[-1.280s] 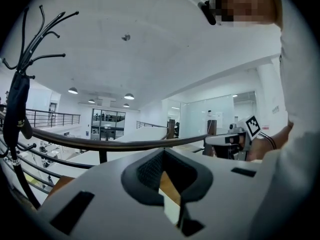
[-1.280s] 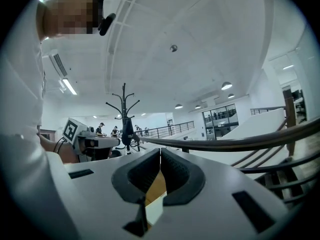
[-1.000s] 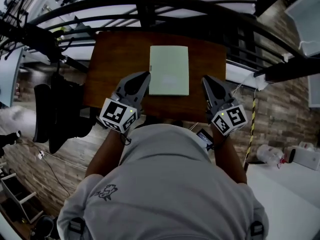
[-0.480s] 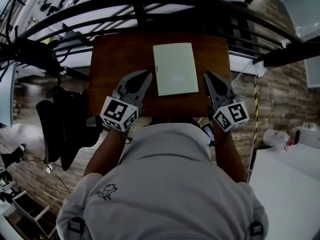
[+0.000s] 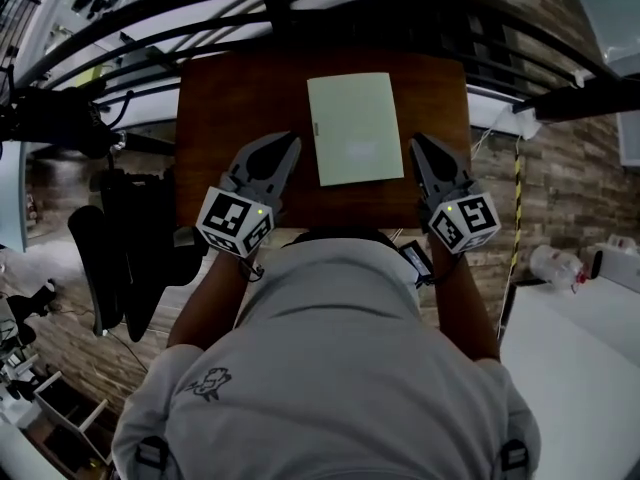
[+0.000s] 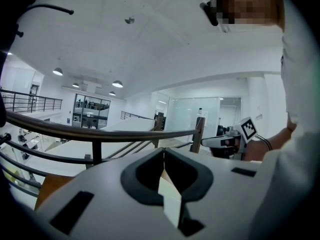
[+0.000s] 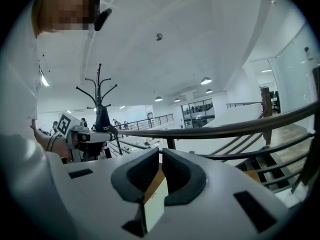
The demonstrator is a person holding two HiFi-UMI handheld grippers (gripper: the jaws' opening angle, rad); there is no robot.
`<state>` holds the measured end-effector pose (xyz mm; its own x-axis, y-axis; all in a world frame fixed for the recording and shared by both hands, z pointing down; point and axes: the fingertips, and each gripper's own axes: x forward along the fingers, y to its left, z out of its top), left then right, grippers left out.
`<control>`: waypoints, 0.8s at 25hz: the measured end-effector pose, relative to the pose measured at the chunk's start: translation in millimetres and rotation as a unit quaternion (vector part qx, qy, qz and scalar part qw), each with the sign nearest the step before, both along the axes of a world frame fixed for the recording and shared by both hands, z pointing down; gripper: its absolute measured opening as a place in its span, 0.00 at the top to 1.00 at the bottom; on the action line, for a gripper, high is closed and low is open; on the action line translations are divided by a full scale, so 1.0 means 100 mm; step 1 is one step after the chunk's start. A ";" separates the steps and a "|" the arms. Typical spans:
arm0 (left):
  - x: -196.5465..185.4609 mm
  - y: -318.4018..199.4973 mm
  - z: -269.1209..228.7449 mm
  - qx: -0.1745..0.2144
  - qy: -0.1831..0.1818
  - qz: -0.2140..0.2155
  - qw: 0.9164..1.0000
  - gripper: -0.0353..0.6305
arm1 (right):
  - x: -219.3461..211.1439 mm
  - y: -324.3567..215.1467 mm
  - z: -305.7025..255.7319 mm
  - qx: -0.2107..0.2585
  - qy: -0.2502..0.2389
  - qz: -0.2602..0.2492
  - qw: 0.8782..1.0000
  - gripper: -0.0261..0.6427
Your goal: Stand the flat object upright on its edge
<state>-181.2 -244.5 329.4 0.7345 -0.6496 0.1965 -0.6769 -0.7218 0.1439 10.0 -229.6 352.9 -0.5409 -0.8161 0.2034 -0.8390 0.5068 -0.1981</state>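
Note:
A pale green flat notebook (image 5: 355,128) lies flat on the brown wooden table (image 5: 220,108), near its middle. My left gripper (image 5: 292,140) sits just left of the notebook's near half, jaws shut with nothing between them. My right gripper (image 5: 413,139) sits just right of it, also shut and empty. In the left gripper view the shut jaws meet at the left gripper (image 6: 164,150), and a strip of the notebook (image 6: 171,204) shows below them. The right gripper view shows the right gripper (image 7: 160,152) the same way, over a strip of the notebook (image 7: 154,209).
A black curved railing (image 5: 300,8) runs just beyond the table's far edge. A black chair (image 5: 100,258) stands to the left. A white table (image 5: 575,368) is at the lower right. A coat stand (image 7: 100,101) rises behind the left gripper.
Both grippers have moved a little forward and lower, and now flank the notebook's near half. Their jaws stay shut. The notebook has not moved on the table.

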 end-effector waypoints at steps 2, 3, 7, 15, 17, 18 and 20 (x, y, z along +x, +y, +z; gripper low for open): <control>0.01 -0.07 0.12 -0.013 -0.005 -0.001 1.000 0.93 | 0.01 -0.07 0.11 -0.012 0.003 -0.005 1.000 0.91; 0.02 -0.11 0.21 -0.023 -0.006 -0.003 1.000 0.93 | 0.02 -0.11 0.19 -0.020 0.005 -0.008 1.000 0.91; 0.05 -0.23 0.58 -0.068 -0.007 -0.013 0.998 0.90 | 0.03 -0.22 0.55 -0.062 0.013 -0.019 0.998 0.91; 0.13 -0.44 1.24 -0.139 -0.025 -0.021 0.990 0.83 | 0.22 -0.41 1.17 -0.143 0.016 -0.038 0.989 0.87; 0.15 -0.49 1.40 -0.159 -0.029 -0.021 0.987 0.81 | 0.25 -0.45 1.32 -0.164 0.019 -0.044 0.985 0.82; 0.16 -0.51 1.48 -0.168 -0.032 -0.021 0.985 0.80 | 0.26 -0.48 1.39 -0.172 0.021 -0.046 0.984 0.80; 0.18 -0.56 1.63 -0.182 -0.037 -0.022 0.982 0.79 | 0.28 -0.53 1.54 -0.188 0.023 -0.051 0.981 0.77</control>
<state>-163.3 -300.1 492.5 0.6815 -0.5576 0.4739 -0.7253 -0.6012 0.3355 37.5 -282.5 506.7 -0.5988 -0.6218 0.5047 -0.8004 0.4864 -0.3504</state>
